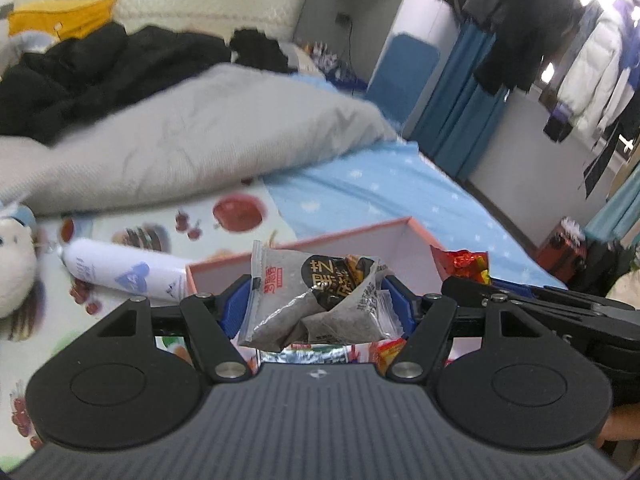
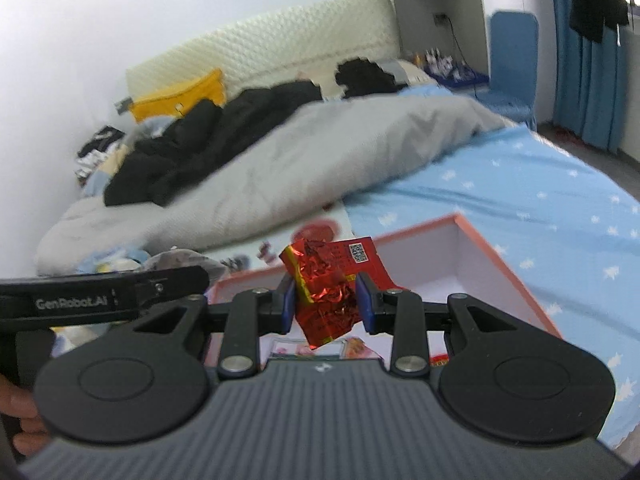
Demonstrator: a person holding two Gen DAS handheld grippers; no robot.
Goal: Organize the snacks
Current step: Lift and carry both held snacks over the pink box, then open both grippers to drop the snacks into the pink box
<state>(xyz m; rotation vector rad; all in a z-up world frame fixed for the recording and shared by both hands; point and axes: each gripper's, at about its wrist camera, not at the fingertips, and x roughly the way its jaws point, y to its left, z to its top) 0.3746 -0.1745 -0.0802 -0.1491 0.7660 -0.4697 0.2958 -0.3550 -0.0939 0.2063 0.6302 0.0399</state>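
Above the pink-rimmed box [image 1: 400, 236], grey sesame snack packets [image 1: 316, 300] were clamped by the left gripper [image 1: 316, 308], while a crumpled red foil packet [image 2: 326, 292] was pinched by the right gripper [image 2: 326, 304].

Two grey snack packets [image 1: 316, 300], one red foil packet [image 2: 326, 292], one pink-rimmed box [image 2: 472, 248].

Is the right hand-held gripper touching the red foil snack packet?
Touching. The right wrist view shows the right hand-held gripper with both blue pads pressed against the crumpled red foil packet, holding it above the pink-edged box.
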